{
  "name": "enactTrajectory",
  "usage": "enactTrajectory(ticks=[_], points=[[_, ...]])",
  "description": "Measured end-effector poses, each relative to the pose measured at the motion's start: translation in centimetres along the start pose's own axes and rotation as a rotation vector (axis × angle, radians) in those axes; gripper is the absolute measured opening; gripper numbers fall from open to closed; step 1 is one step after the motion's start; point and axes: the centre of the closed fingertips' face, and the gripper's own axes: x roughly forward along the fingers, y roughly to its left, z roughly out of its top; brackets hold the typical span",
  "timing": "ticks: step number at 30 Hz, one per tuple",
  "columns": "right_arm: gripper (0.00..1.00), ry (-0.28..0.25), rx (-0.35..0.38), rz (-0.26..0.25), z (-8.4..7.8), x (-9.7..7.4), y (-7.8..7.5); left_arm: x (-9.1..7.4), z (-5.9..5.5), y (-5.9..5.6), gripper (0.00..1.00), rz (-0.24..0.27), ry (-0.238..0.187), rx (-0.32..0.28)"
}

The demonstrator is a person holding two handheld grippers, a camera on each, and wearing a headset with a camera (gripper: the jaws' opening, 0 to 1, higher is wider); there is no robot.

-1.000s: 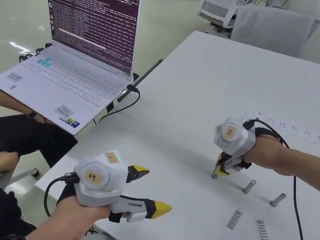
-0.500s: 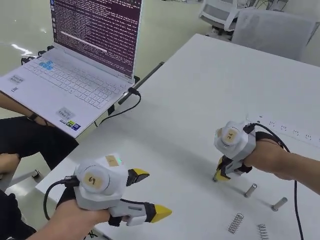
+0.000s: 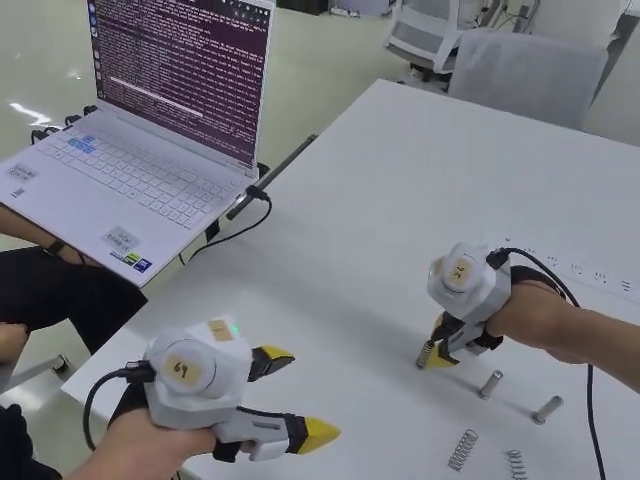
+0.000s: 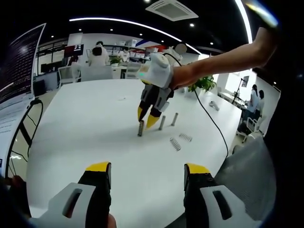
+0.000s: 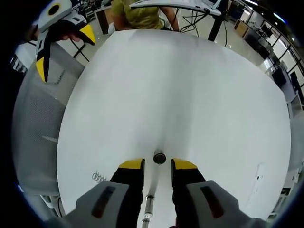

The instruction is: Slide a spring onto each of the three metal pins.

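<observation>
White tabletop (image 3: 400,180): L claw (image 3: 298,394) hangs wide open & empty over the near edge. R claw (image 3: 439,345) points down, jaws a slit apart w/ nothing between, tips just beside the first pin (image 5: 159,158), upright w/ a spring (image 3: 425,353) on it. Two bare pins (image 3: 490,384) stand to its right; two loose springs (image 3: 461,450) lie nearer the edge.

Springs (image 3: 462,450) beside pins (image 3: 490,384) on table (image 3: 400,180)

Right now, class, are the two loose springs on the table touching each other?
Apart. The head view shows bare white table between one loose spring and the other loose spring; the left gripper view shows a gap too.
</observation>
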Motion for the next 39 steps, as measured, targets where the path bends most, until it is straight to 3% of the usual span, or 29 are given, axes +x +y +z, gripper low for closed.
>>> enactTrajectory(ticks=[13, 30, 33, 39], points=[[0.25, -0.062, 0.048, -0.057, 0.3, -2.4, -0.1, 0.4, 0.5, -0.1, 0.57, -0.011, 0.0, 0.01], [0.34, -0.342, 0.292, -0.167, 0.8, -7.4, -0.7, 1.1, 1.3, -0.4, 0.57, -0.027, -0.006, 0.022], [0.36, -0.415, 0.35, -0.186, 1.0, -8.6, -0.9, 1.2, 1.4, -0.3, 0.57, -0.029, -0.009, 0.021], [0.38, -0.453, 0.395, -0.214, 0.4, -9.7, -0.7, 1.2, 1.6, -0.1, 0.57, -0.032, -0.009, 0.023]])
